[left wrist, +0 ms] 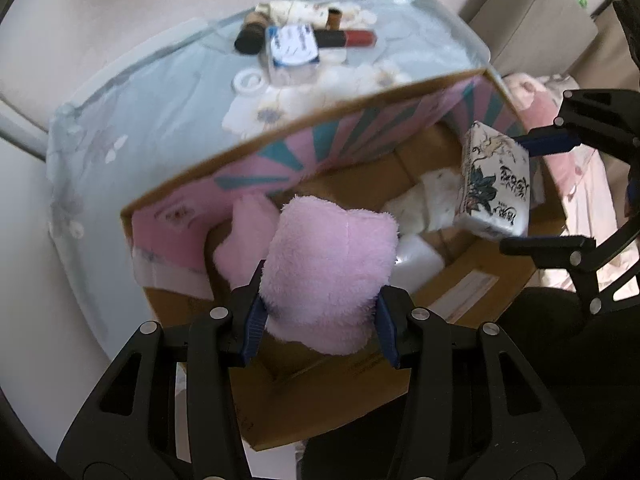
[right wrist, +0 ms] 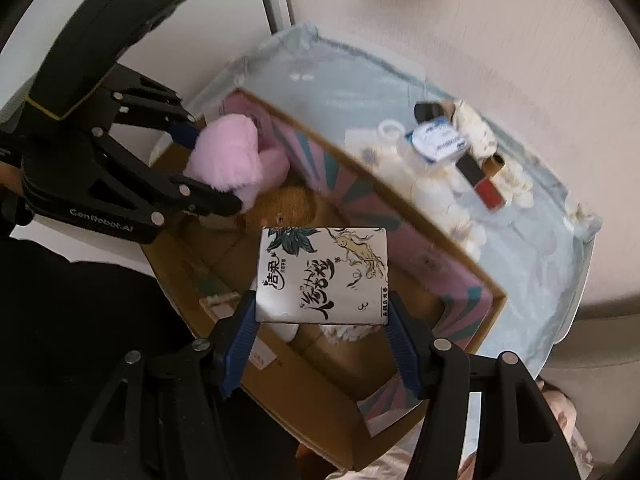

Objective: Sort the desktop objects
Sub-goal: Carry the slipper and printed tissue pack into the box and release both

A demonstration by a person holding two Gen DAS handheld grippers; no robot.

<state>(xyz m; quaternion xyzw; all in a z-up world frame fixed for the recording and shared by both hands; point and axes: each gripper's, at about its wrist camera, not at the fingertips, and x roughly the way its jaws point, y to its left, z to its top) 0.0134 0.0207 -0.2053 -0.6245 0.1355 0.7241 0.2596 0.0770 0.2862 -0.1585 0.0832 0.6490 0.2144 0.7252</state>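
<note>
Desktop objects under sorting, two of them in my grasp above an open cardboard box (left wrist: 472, 288): my left gripper (left wrist: 320, 320) presses its blue pads on either side of a pink plush toy (left wrist: 332, 264), which bulges between them, and my right gripper (right wrist: 322, 334) clamps a white tissue pack (right wrist: 324, 276) printed with black calligraphy and dark leaves, its pads flat against the pack's two short sides. Both grippers point steeply downward, and each held item hangs over the box interior, the plush at one end and the pack at the other, well apart. Inside the box lie a second pink plush piece (left wrist: 240, 236) against the pink-and-teal printed wall (left wrist: 320, 148), and several pale tissue packs (left wrist: 416, 204) on the brown floor. The box stands on a table covered with a pale blue floral cloth (left wrist: 132, 128). Beyond the far wall of the box, still on the cloth, sit a small blue-and-white carton (left wrist: 294, 46), a red-and-black tube (left wrist: 348, 39), a dark-capped bottle (left wrist: 250, 38), and a white ring (left wrist: 250, 81). A beige cushioned seat (left wrist: 532, 28) stands past the table's corner.
</note>
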